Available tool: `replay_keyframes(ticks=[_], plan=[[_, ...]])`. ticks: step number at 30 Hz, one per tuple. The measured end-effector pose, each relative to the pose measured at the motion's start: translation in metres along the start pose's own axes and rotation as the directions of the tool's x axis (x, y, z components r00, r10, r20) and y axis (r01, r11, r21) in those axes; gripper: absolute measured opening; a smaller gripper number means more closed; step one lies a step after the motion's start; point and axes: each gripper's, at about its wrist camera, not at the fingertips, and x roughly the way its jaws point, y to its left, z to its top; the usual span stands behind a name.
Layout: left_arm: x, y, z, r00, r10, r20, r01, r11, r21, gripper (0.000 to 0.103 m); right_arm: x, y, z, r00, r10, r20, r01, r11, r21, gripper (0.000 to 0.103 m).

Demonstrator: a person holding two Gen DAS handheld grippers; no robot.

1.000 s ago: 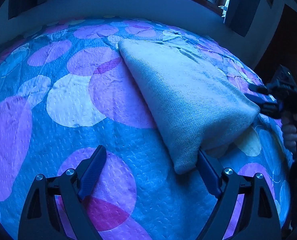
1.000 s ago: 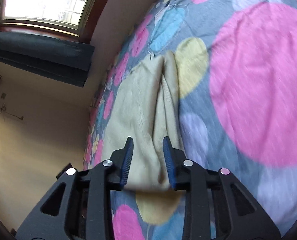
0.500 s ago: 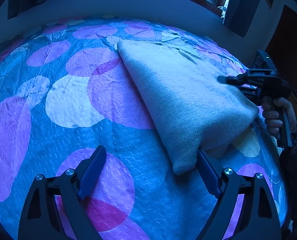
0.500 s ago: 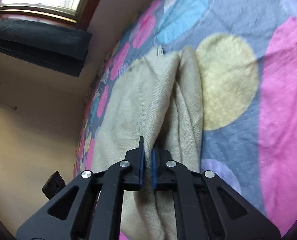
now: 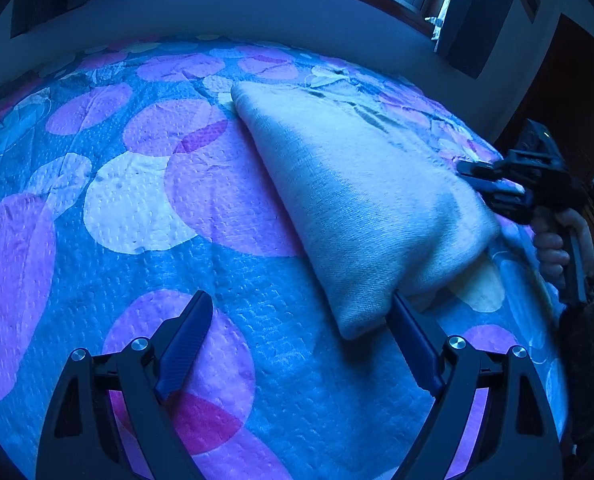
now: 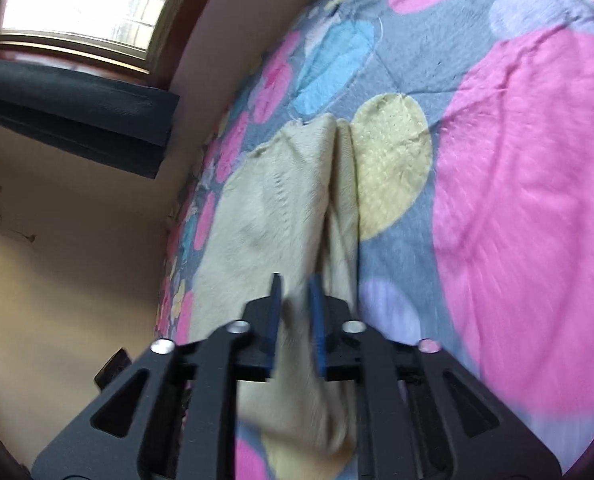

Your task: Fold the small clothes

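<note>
A pale knitted garment (image 5: 357,200) lies folded lengthwise on the spotted bedspread (image 5: 137,200). My left gripper (image 5: 301,304) stands wide open at its near end: the right finger (image 5: 413,344) rests against the garment's near corner and the left finger lies on bare bedspread. In the right wrist view the garment (image 6: 281,208) shows two stacked layers with a crease between them. My right gripper (image 6: 296,284) is at the garment's side edge with its jaws opening, a soft fold of cloth between them. The left wrist view shows that right gripper (image 5: 485,184) too, held by a hand (image 5: 553,248).
The bedspread (image 6: 517,160) spreads wide on the garment's far side. A wall and a bright window (image 6: 89,0) with a dark panel below it border the bed. A dark doorway stands at the right in the left wrist view.
My right gripper shut, lifted over the garment's side, then came back down to the edge and parted its jaws again around the cloth. The left gripper and the garment's near corner stayed put.
</note>
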Motion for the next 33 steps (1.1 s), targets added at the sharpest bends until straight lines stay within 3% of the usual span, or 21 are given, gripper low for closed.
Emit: replay_keyframes(ticks=[2, 7, 10, 13, 18, 22, 33], plan=[[-0.006, 0.000, -0.001, 1.000, -0.006, 0.026, 0.006, 1.000, -0.005, 0.087, -0.014, 0.004, -0.013, 1.000, -0.011, 0.011, 0.011, 1.000, -0.004, 0.030], [-0.017, -0.006, -0.005, 0.997, -0.001, 0.072, 0.000, 1.000, 0.022, 0.087, -0.034, -0.004, -0.047, 1.000, -0.027, 0.001, 0.027, 0.999, 0.020, 0.031], [-0.012, -0.006, -0.006, 0.998, 0.017, 0.052, -0.019, 0.999, 0.031, 0.087, -0.029, -0.009, -0.054, 0.999, -0.030, -0.013, 0.031, 0.999, 0.031, 0.030], [-0.011, -0.004, -0.006, 0.999, 0.011, 0.042, -0.012, 1.000, 0.014, 0.087, -0.023, -0.003, -0.058, 0.999, -0.032, -0.019, 0.032, 0.999, 0.006, 0.007], [-0.016, -0.002, -0.009, 0.998, -0.041, 0.049, 0.042, 0.999, -0.005, 0.087, -0.043, 0.012, -0.064, 0.996, -0.076, 0.039, 0.079, 0.993, -0.088, 0.005], [-0.014, -0.001, -0.005, 0.994, -0.098, 0.049, 0.099, 0.994, -0.035, 0.087, -0.032, -0.009, -0.069, 0.988, -0.152, 0.000, 0.152, 0.986, -0.072, 0.005], [0.030, 0.022, 0.020, 0.983, -0.180, -0.035, 0.169, 0.965, -0.201, 0.084, -0.028, -0.029, -0.070, 0.997, -0.081, 0.009, 0.081, 0.996, -0.042, 0.005]])
